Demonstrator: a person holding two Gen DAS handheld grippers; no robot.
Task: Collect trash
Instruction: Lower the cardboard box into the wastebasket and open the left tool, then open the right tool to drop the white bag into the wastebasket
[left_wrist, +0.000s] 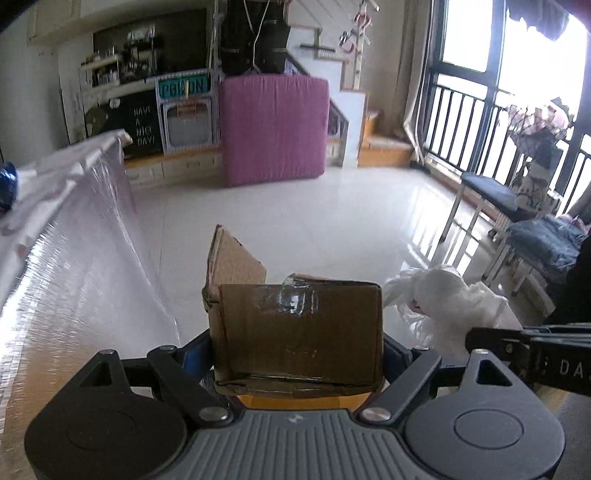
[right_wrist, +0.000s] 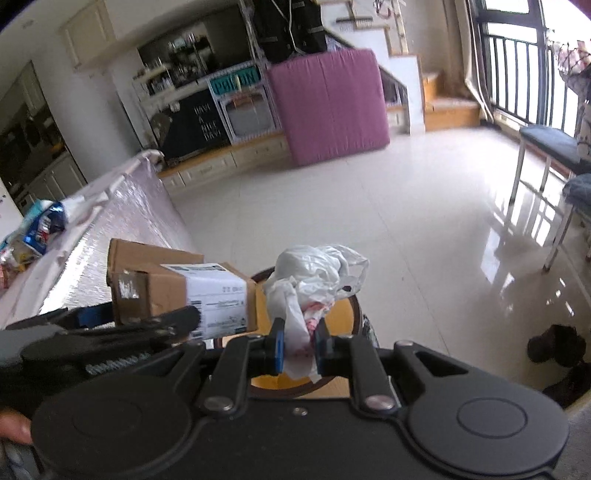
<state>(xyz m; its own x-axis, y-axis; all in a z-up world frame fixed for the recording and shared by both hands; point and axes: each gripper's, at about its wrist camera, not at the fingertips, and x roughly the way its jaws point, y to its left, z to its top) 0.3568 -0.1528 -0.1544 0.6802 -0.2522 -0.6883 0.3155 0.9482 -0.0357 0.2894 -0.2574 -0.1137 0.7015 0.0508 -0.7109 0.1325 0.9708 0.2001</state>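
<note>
Two pieces of trash are already in hand. Largest in view is the bench (left_wrist: 74, 258), a pale foil-covered surface running off at ten o'clock of the left tongs, with packets (right_wrist: 33, 229) lying on its far end. Next comes the box (left_wrist: 295, 332), brown cardboard with a flap standing up and a white label on one face: the left tongs (left_wrist: 295, 354) are spread wide and clamped across it, its long axis lying crosswise between the pads. Smaller is the round stool (right_wrist: 354, 306) with a yellow top, directly beneath both loads at six o'clock. Smallest is the bag (right_wrist: 314, 280), crumpled white plastic with a pink stain, pinched in the nearly closed right tongs (right_wrist: 299, 347) and standing up at twelve o'clock from them. Box and bag hang side by side, the box at nine o'clock of the bag, just beside it. No bin shows in either view, so which hand is nearer to one cannot be told.
</note>
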